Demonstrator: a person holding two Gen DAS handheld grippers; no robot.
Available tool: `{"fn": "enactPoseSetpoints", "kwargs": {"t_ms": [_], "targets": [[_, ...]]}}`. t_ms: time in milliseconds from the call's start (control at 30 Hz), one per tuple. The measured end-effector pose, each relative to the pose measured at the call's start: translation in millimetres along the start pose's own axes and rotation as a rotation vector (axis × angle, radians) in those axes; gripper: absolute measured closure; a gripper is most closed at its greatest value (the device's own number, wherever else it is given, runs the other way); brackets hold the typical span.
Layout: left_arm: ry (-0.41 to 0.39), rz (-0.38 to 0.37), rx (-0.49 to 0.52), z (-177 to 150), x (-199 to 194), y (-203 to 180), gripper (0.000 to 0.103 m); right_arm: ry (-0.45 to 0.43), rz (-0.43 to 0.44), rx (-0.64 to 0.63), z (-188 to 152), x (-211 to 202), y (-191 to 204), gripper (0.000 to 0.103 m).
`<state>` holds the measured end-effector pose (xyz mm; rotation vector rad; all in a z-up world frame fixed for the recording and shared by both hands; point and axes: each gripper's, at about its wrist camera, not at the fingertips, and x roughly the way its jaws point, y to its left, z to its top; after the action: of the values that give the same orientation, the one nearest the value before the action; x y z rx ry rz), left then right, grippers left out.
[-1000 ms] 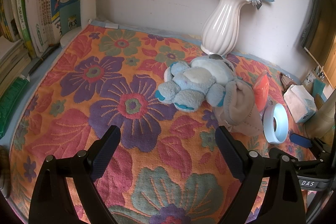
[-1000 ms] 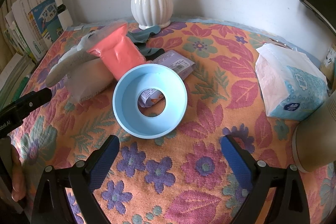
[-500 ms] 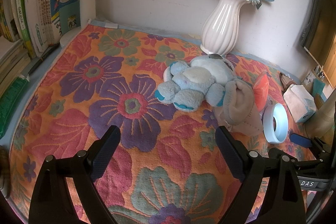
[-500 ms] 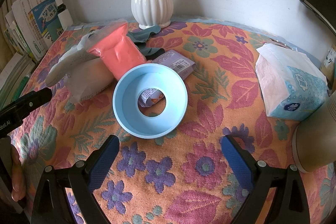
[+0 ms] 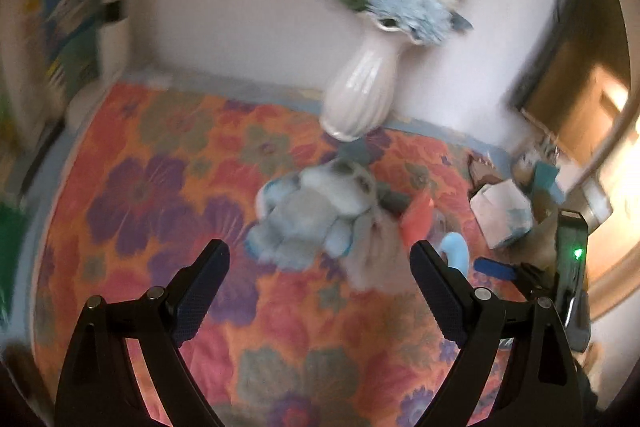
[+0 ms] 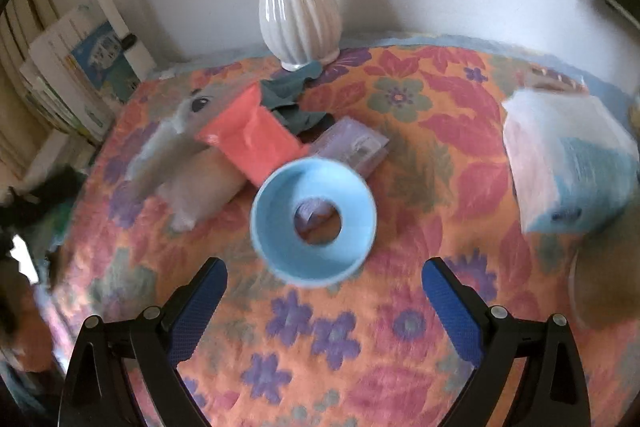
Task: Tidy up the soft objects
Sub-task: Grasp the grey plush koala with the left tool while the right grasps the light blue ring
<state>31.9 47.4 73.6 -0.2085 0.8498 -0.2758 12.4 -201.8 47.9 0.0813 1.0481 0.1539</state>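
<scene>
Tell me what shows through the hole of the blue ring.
Through the blue ring, a bit of purple printed packet and floral cloth show. The ring's wall hides the rest of what lies under it.

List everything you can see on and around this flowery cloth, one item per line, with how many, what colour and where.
plush toy: one, pale blue and white, mid-cloth in front of the vase
vase: one, white, ribbed, against the back wall, holding blue and white flowers
orange pouch: one, leaning on the plush's right side
blue ring: one, light blue, in front of the pouch
purple packet: one, behind the ring
dark green cloth: one, at the vase's foot
tissue pack: one, white and blue, far right
books: several, stacked at left
floral cloth: one, orange with purple flowers
left claw: open, empty
right claw: open, empty
</scene>
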Motion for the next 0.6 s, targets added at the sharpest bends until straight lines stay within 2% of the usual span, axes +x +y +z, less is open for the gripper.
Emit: {"fn": "enactPoseSetpoints", "kwargs": {"t_ms": [100, 167, 233, 267, 300, 333, 433, 467, 500, 533, 600], "targets": [[0.075, 0.068, 0.100, 15, 41, -15, 0.012, -0.010, -0.017, -0.030, 2, 11, 8, 0.005], [0.107, 0.048, 0.119, 21, 66, -17, 0.012, -0.034, -0.050, -0.035, -1, 16, 10, 0.006], [0.123, 0.025, 0.124, 24, 81, -17, 0.013, -0.032, -0.086, -0.035, -3, 19, 9, 0.022], [0.130, 0.018, 0.126, 25, 89, -18, 0.013, -0.048, -0.090, -0.040, -2, 18, 9, 0.026], [0.130, 0.019, 0.129, 25, 92, -18, 0.015, -0.063, -0.066, -0.045, -2, 16, 9, 0.037], [0.123, 0.025, 0.135, 25, 94, -19, 0.023, -0.068, -0.068, -0.050, -2, 15, 10, 0.037], [0.081, 0.009, 0.138, 23, 86, -17, 0.040, -0.092, -0.098, -0.053, -3, 12, 12, 0.037], [0.065, -0.011, 0.113, 23, 79, -12, 0.050, -0.108, -0.100, -0.049, -4, 9, 12, 0.037], [0.057, -0.042, 0.087, 25, 73, -7, 0.077, -0.130, -0.097, -0.043, -5, 5, 12, 0.037], [0.047, -0.076, 0.049, 28, 64, 0, 0.099, -0.156, -0.086, -0.035, -6, -1, 10, 0.037], [0.007, -0.044, 0.005, 29, 45, 9, 0.098, -0.213, -0.058, -0.016, -8, -11, 5, 0.037]]}}
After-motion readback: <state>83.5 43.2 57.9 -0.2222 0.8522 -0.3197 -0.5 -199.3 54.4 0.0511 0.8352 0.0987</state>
